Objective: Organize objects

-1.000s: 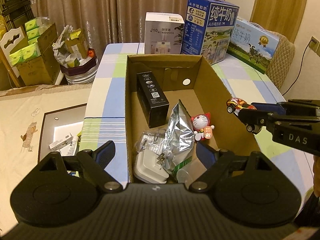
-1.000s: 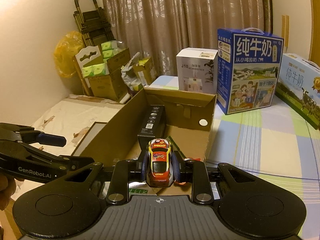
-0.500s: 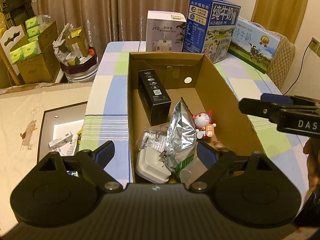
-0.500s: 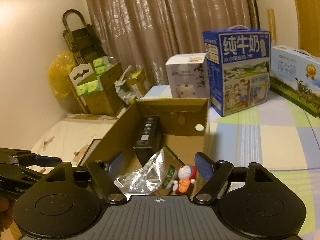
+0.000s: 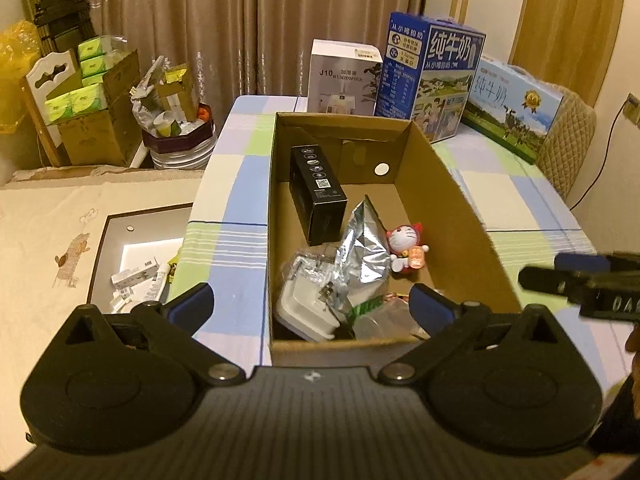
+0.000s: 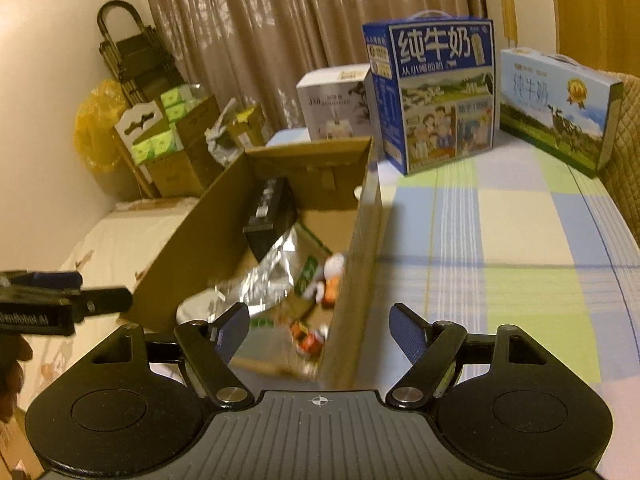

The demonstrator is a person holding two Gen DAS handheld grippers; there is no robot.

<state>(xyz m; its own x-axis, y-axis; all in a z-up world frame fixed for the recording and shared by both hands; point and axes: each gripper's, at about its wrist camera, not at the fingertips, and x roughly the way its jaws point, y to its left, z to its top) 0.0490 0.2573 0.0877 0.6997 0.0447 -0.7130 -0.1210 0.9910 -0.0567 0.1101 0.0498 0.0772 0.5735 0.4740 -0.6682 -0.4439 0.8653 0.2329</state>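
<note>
An open cardboard box sits on the checked tablecloth. Inside it are a black carton, a crumpled silver foil bag, a red-and-white cat figure and a white plug adapter. A small red and yellow toy car lies blurred at the box's near end. My left gripper hovers over that near end; its jaws are opening and hold nothing. My right gripper is open and empty, straddling the box's right wall. Each gripper shows at the edge of the other's view.
At the table's far end stand a white humidifier box, a dark blue milk carton and a light blue milk carton. Left of the table is a bed with a dark tray. Cardboard boxes of tissue packs stand behind.
My right gripper let go of the toy car, which now lies in the box, and it moved right over the box wall. My left gripper drew back slightly and spread wider.
</note>
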